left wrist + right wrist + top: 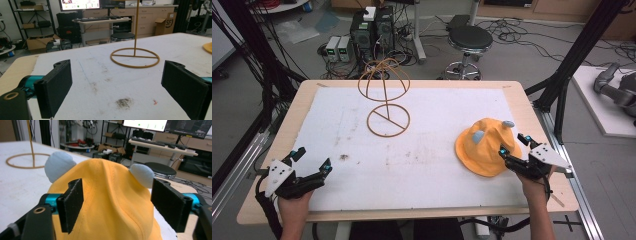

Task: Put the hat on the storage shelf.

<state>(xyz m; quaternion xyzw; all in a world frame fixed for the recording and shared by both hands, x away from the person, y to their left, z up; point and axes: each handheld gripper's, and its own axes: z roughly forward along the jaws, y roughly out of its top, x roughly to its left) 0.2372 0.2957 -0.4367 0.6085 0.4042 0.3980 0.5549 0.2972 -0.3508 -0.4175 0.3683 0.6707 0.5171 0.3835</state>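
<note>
Near the table's (512, 95) right edge, the right gripper (116, 207), jaws spread, is straddling a soft, light yellow eared hat (112, 202), best pinched at its crown fold.

Even, soft room light falls from overhead, so shadows on the white surface (422, 150) are faint and short. No hard glare, though the monitor (80, 4) in the left gripper view is washed out bright. All three pictures are low in detail and a little soft. Close up, the black fingers (72, 205) and yellow hat (112, 202) look slightly blurred, and the far background is hazy.
</note>
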